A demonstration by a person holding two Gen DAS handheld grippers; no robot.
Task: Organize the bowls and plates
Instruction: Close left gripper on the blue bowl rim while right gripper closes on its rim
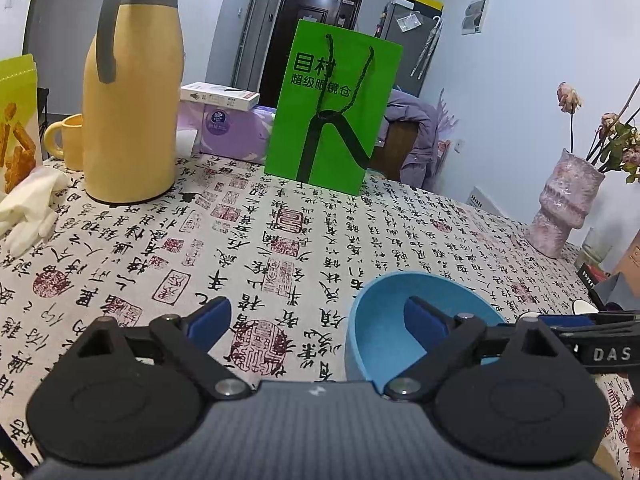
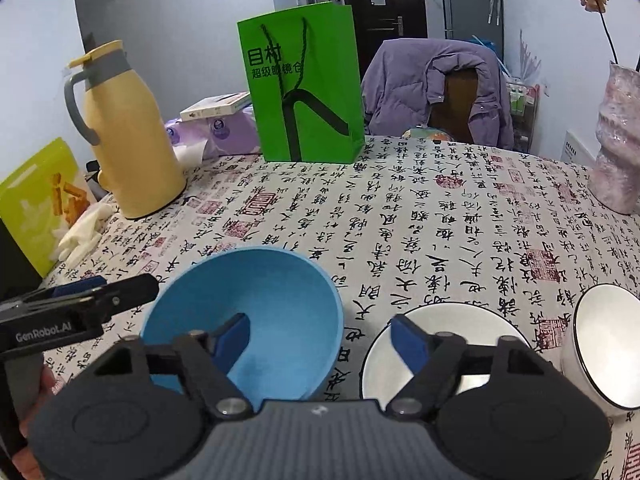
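A blue bowl (image 1: 384, 320) (image 2: 272, 292) stands on the calligraphy-print tablecloth (image 1: 280, 240). My left gripper (image 1: 318, 320) is open and straddles the bowl's left rim, its right finger (image 1: 424, 320) inside the bowl and the other outside. My right gripper (image 2: 320, 342) is open and straddles the right rim, its left finger (image 2: 234, 340) inside the bowl and its right finger (image 2: 408, 344) over a white dark-rimmed dish (image 2: 464, 316). No pad visibly presses on the rim. A second white bowl (image 2: 600, 344) sits at the far right. Each gripper shows at the edge of the other's view.
A yellow thermos jug (image 1: 132, 100), yellow mug (image 1: 64, 140), white gloves (image 1: 28, 204) and snack bag (image 2: 40, 200) stand at the left. A green paper bag (image 1: 332, 112) and purple tissue packs (image 1: 228, 128) are at the back, a pink vase (image 1: 564, 200) at the right.
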